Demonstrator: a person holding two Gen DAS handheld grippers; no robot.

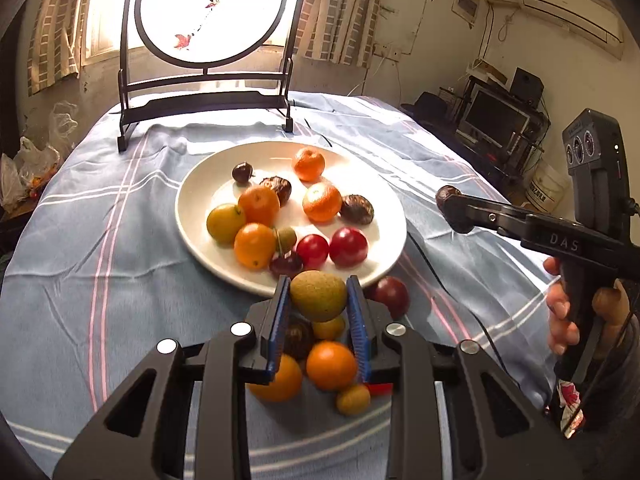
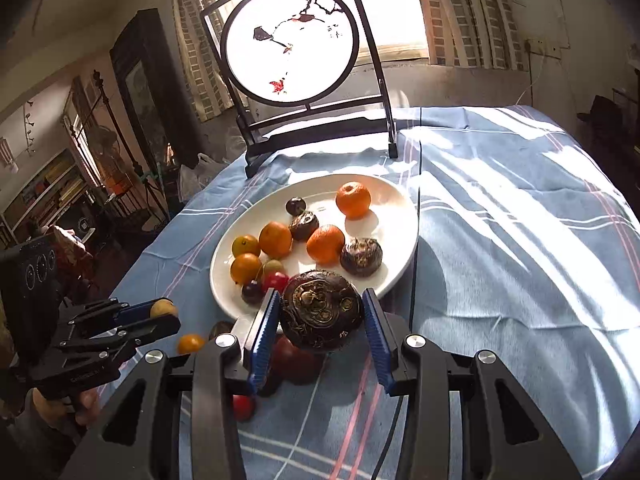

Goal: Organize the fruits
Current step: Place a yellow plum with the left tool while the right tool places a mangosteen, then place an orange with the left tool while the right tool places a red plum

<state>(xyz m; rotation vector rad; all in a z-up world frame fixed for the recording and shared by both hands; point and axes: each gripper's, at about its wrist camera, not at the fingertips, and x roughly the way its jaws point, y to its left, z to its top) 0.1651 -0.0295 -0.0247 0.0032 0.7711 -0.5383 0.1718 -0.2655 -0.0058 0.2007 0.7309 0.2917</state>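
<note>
L tongs [image 1: 319,312] clamped on green-brown fruit [image 1: 318,295], over loose fruit pile [image 1: 316,364] on cloth [image 1: 100,280]. R tongs [image 2: 318,320] gripping dark bulb [image 2: 320,310] at plate [image 2: 224,280] near rim. Plate holds oranges, cherries, more bulbs. Screen [image 2: 290,52] behind.

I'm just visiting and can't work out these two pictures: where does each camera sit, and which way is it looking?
Left wrist view: rides on the left gripper, looking along its fingers, shut on a greenish-brown fruit, toward the white plate; the person's right hand shows.
Right wrist view: rides on the right gripper, shut on a dark water chestnut, facing the same plate; the left gripper appears at the left edge.
Both share the plate, the blue tablecloth and the round framed screen.
</note>
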